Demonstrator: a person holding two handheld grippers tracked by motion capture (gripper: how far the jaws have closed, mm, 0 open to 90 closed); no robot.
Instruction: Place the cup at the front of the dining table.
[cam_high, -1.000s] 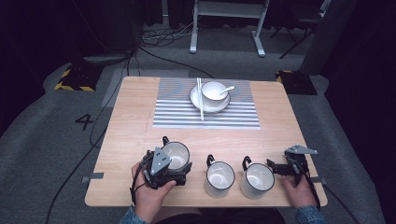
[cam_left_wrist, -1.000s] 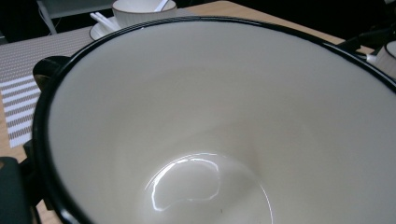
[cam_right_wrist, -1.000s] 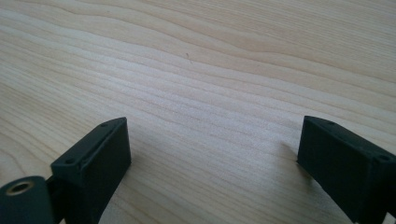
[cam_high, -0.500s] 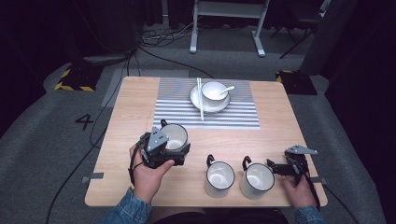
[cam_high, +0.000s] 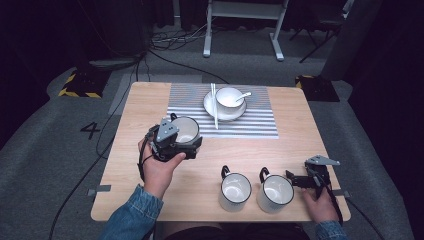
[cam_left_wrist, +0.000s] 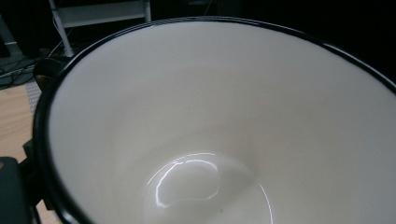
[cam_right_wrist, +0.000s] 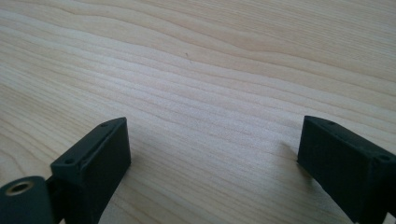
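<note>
One mug (cam_high: 186, 129) gripped in left tongs (cam_high: 187, 145), mouth up, handle pointing away; right tongs (cam_right_wrist: 212, 163) wide.

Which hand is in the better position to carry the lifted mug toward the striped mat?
Left. The left gripper already grips the mug beside the striped mat. The right gripper rests open near the table's front edge.

Mug (cam_high: 186, 131): white enamel-style body, thin black rim, black loop handle. Empty; glossy inner wall (cam_left_wrist: 224, 116) with light glare on bottom. Pose: upright, mouth up, handle at far left side in high view. Position: clamped at near side of rim, raised above left half of wooden table, just off near-left corner of striped mat. Well apart from two matching mugs standing at near edge.
</note>
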